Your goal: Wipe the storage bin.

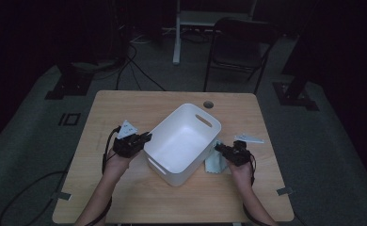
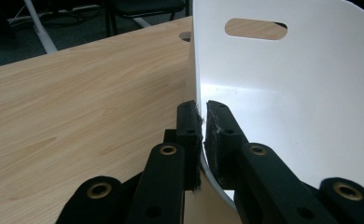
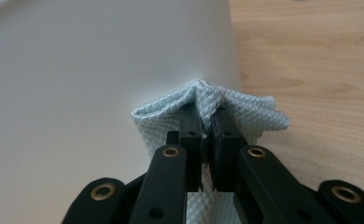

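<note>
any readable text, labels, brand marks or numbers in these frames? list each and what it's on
None readable in any view.
White bin: plain walls, no label or mark.
Pale blue cloth: woven diamond pattern only, no tag.
Left gripper and right gripper: black jaws with brass rivets, no print.
Wooden table: bare wood grain.
Room behind the table is too dark to make out any sign.

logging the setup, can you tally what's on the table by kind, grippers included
white bin: 1
pale blue cloth: 1
grippers: 2, the left gripper shut on the bin's wall, the right gripper shut on the cloth
total: 4
</note>
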Motion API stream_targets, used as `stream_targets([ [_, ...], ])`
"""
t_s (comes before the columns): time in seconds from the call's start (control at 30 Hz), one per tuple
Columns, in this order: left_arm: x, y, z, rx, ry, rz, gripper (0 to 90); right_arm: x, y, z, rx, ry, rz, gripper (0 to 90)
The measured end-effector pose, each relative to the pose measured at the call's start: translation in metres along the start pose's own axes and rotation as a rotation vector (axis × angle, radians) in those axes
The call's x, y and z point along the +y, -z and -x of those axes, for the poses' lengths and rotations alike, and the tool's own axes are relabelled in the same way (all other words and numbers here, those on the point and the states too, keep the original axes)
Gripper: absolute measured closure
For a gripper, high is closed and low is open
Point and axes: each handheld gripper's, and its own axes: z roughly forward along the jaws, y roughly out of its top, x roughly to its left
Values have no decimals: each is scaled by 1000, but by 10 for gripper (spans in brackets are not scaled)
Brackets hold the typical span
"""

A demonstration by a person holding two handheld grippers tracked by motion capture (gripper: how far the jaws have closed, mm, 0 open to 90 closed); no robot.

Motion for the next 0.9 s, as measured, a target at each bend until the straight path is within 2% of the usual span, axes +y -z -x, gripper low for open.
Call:
stream_targets([
  [0.23, 0, 0, 1, 7, 10, 4, 841, -11, -14, 7, -23, -9, -61, 850],
  [0.37, 0, -1, 2, 14, 13, 3, 842, -10, -12, 4, -21, -19, -62, 851],
  [0.57, 1, -1, 4, 16, 4, 0, 841, 1, 3, -8, 15, -1, -2, 850],
  [0.8, 1, -2, 5, 11, 5, -2, 840, 21, 29, -26, 84, 24, 120, 850],
  [0.9, 1, -2, 5, 8, 3, -1, 840, 25, 32, -31, 68, 56, 126, 850],
])
